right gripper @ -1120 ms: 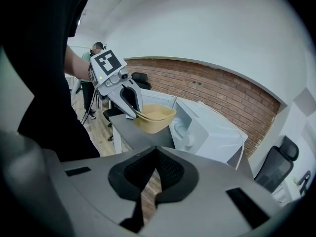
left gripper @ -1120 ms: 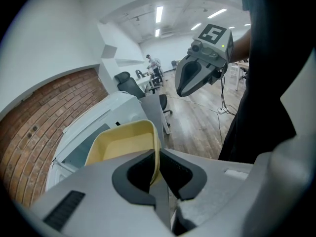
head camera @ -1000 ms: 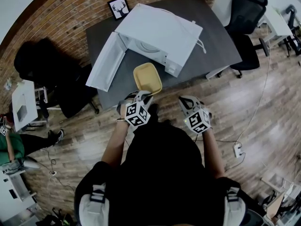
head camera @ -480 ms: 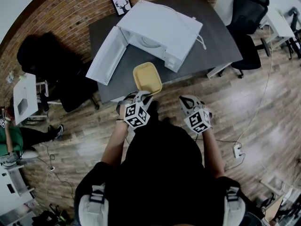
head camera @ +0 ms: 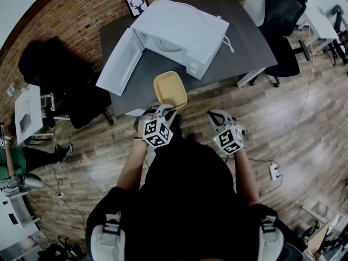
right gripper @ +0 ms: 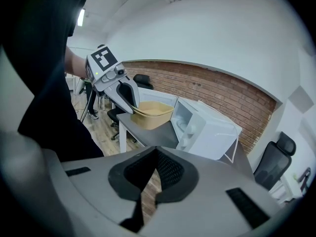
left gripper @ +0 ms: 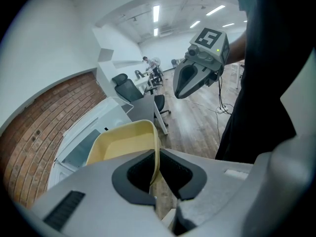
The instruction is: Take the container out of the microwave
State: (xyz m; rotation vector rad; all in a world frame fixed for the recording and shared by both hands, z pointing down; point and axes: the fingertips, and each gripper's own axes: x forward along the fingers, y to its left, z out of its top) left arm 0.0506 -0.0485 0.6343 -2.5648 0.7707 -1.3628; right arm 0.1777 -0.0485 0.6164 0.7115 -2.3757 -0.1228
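Note:
A yellow rectangular container [head camera: 170,89] hangs over the near edge of the dark table [head camera: 247,42], outside the white microwave [head camera: 182,31]. The microwave's door [head camera: 124,61] stands swung open to the left. My left gripper [head camera: 163,112] is shut on the container's near rim; in the left gripper view the thin yellow rim [left gripper: 157,154] runs between the jaws. My right gripper [head camera: 216,115] hovers to the right of the container, over the floor, shut with nothing in it. The right gripper view shows the container [right gripper: 153,113] and the left gripper [right gripper: 118,88] on it.
A framed deer picture [head camera: 136,3] leans on the brick wall behind the microwave. A white cord [head camera: 231,45] trails off the microwave's right side. Black office chairs [head camera: 283,20] stand right of the table, a dark chair [head camera: 51,75] left. A power strip [head camera: 273,171] lies on the wooden floor.
The table and microwave have drifted slightly up and left in the head view. The container and both grippers keep their places and their states.

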